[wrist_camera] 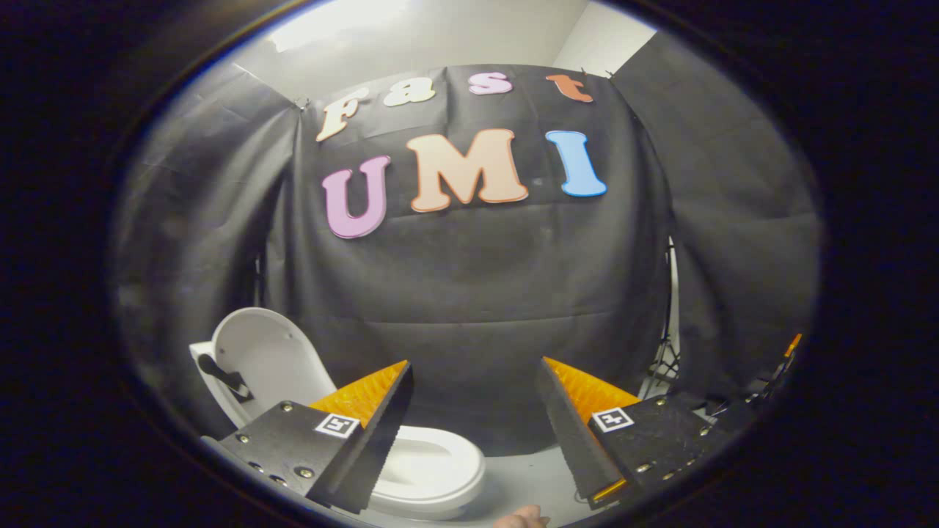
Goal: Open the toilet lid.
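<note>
Lid stands upright over seat. Gripper spread wide, grasping nothing; pull clear without knocking lid.

Claw held wide apart, gripping nothing.

The two fingers reach forward and splay outward, one to the left and one to the right, with a broad open gap between their tips. Their toothed inner faces turn toward each other across that gap. Nothing sits between them and neither one touches anything. Near the base of the claw, between the fingers, part of a hand peeks in.
</note>
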Demonstrator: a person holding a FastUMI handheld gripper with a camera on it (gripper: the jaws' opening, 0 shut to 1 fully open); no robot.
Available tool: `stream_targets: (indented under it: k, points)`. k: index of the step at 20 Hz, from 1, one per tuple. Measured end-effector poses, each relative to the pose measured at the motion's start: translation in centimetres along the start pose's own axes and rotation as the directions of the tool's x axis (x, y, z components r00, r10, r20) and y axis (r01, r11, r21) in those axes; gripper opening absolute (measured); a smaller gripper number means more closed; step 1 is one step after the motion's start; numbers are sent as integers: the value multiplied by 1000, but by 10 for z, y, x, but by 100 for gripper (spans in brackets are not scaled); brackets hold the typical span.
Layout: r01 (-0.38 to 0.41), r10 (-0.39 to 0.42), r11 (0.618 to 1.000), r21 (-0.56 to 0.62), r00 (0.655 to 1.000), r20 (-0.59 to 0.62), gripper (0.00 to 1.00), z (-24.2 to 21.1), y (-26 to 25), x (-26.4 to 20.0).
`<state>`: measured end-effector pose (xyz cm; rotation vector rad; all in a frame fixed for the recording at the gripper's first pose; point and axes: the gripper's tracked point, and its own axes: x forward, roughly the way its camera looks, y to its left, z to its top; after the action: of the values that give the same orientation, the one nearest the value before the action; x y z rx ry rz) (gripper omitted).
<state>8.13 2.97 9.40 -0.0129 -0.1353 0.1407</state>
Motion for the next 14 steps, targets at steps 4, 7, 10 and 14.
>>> stream_targets:
  k: [4, 7, 10, 14]
  points:
    - [17, -17, 1000, 26, 1000, -19, 99, -10, 58, -36]
    - [11, -11, 1000, 18, 1000, -28, 99, -21, 85, -63]
    - [10, -9, 1000, 12, 998, -58, 99, -37, 93, -78]
    - [6, -8, 1000, -25, 998, -69, 99, -57, 95, -82]
